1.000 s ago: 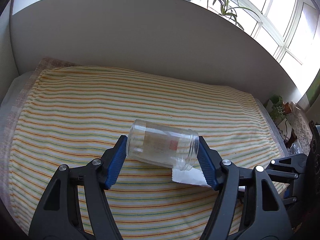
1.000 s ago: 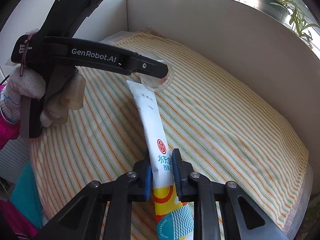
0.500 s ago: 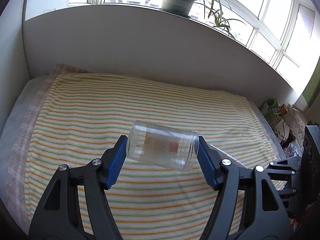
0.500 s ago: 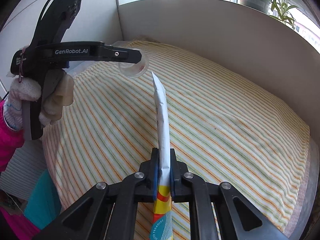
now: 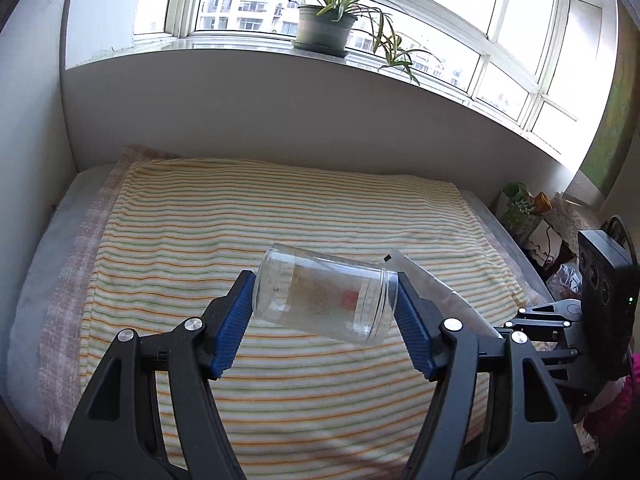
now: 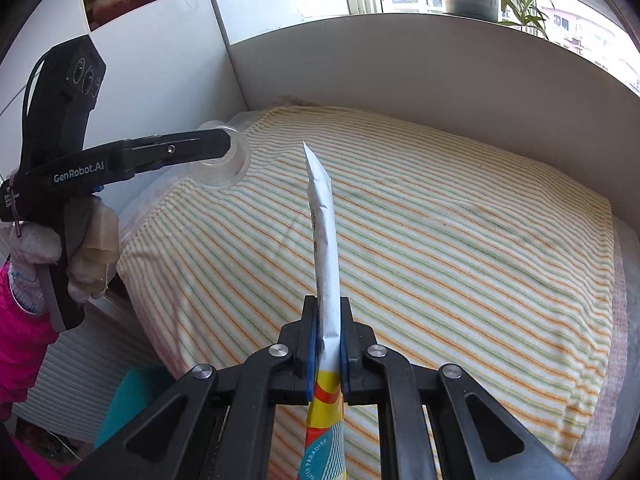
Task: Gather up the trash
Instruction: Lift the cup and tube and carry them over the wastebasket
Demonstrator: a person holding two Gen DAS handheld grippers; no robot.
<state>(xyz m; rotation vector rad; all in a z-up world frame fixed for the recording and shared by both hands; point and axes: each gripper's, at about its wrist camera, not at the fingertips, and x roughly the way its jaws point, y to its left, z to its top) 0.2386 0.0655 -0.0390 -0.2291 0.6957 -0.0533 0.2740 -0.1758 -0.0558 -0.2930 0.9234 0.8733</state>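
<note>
Left wrist: fingers [image 5: 325, 312] clamping jar [image 5: 323, 294]; right fingers [image 6: 327, 344] pinching wrapper [image 6: 325, 236], above bed [image 6: 460, 240].

striped bedspread [image 5: 280, 216] below grey ledge [image 5: 280, 92] — potted plant [image 5: 326, 28] at bright windows [image 5: 516, 12].

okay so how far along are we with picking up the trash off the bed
Both pieces are picked up: the left gripper is shut on the clear plastic jar, and the right gripper is shut on the white snack wrapper, both held above the striped bedspread. No other litter shows there. Left: dropping both somewhere; no bin is in view.
</note>
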